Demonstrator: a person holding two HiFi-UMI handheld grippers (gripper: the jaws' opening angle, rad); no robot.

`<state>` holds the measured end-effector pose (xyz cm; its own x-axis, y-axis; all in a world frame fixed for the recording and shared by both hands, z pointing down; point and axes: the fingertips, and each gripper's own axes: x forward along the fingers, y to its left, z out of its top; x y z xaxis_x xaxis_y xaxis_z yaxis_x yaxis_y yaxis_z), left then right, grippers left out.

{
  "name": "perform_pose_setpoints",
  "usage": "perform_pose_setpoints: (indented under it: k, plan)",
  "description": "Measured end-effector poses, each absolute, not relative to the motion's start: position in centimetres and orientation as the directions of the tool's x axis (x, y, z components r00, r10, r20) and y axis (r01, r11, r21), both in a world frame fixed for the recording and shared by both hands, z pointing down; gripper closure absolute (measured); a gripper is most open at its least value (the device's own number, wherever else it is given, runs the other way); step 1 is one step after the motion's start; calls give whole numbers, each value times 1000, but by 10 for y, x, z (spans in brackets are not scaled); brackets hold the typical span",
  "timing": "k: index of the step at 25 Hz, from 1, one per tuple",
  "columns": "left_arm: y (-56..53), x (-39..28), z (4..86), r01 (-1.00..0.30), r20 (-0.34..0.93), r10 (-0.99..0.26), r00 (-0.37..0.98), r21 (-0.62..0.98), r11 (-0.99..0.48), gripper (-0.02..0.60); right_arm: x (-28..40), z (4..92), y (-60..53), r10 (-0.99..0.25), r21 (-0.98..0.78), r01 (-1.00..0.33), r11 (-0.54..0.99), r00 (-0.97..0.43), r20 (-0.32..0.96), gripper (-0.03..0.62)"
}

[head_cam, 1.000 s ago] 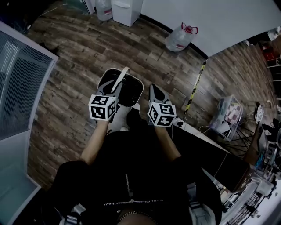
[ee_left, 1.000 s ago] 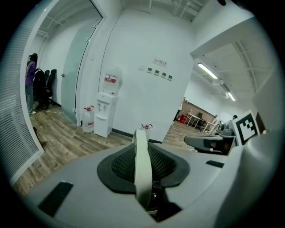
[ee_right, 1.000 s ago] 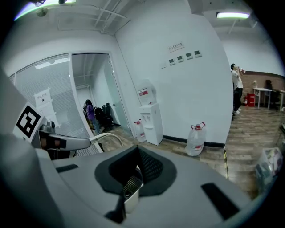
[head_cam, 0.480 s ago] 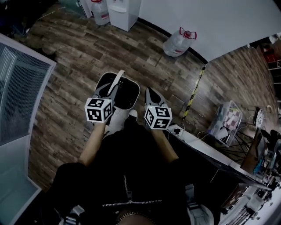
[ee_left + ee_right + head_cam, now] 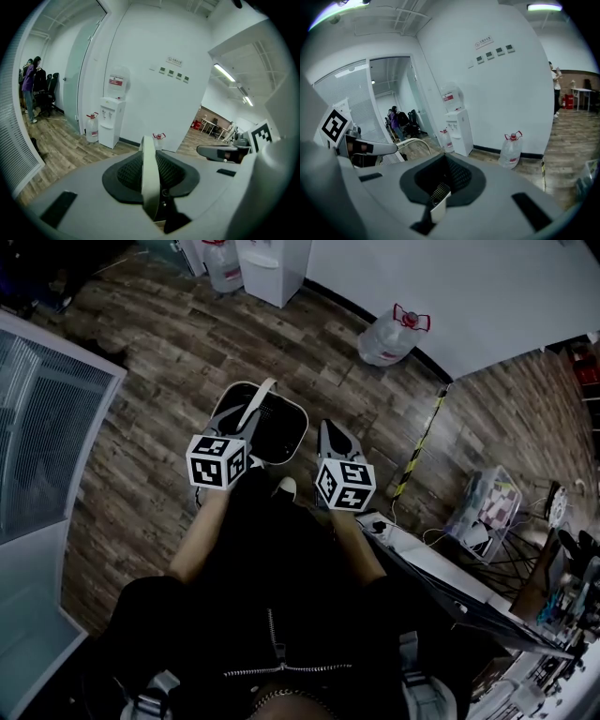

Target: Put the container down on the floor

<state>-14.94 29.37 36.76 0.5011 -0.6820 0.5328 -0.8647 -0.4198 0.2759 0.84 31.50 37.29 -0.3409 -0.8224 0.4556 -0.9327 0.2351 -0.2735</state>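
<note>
The left gripper (image 5: 149,190) is clamped on the pale handle (image 5: 147,164) of the container (image 5: 277,427), which sits directly ahead of and below its jaws. Whether the container base touches the wood floor (image 5: 141,456) cannot be confirmed from above. The right gripper (image 5: 439,199), just right of the container and apart from it, has its jaws closed on nothing.

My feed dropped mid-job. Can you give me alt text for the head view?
Seen from above, the left gripper holds a dark, white-rimmed container by its pale handle over a wooden floor. The right gripper points forward beside the container, holding nothing. Whether the container touches the floor can't be judged.
</note>
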Motion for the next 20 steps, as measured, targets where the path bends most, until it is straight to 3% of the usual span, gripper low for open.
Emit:
perform_pose_setpoints:
  k: [20]
  plan:
    - [141, -145, 390, -784, 535, -588, 606, 280, -554, 486, -10, 383, 151, -818, -235, -963, 133, -240, 522, 585]
